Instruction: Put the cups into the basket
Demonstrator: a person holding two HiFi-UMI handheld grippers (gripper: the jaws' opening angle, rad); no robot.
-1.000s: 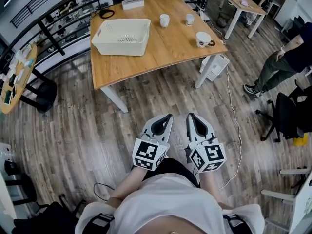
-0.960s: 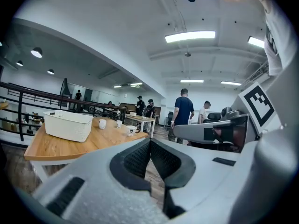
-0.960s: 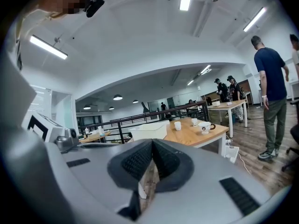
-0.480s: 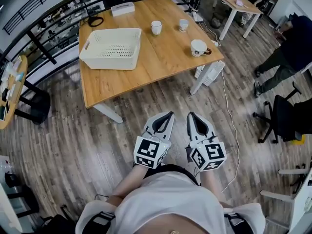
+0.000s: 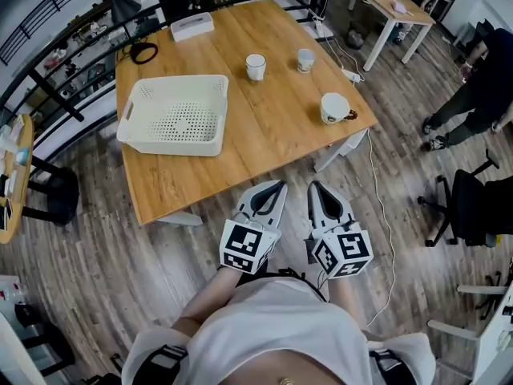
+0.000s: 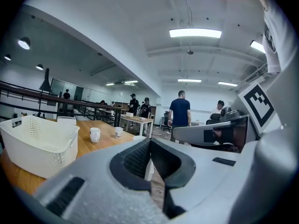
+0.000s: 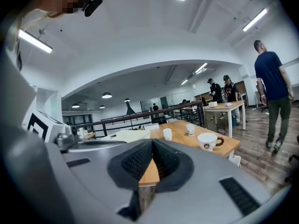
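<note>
Three cups are standing upright on a wooden table, their mouths facing up. These are a tall white cup, a smaller cup just to its right, and a wide cup nearer the table's right front corner, its brown handle pointing right toward the table edge. One white perforated basket is sitting on the left part of the same table, open side up, with its long axis running left to right, well apart from all three cups. Two grippers are hanging side by side over the wood floor, near the table's front edge, both pointing toward the table. The cups are lying ahead of them, untouched, with the wide cup nearest. The left gripper is showing its jaws pressed together with nothing between them, and the right gripper is doing the same.
</note>
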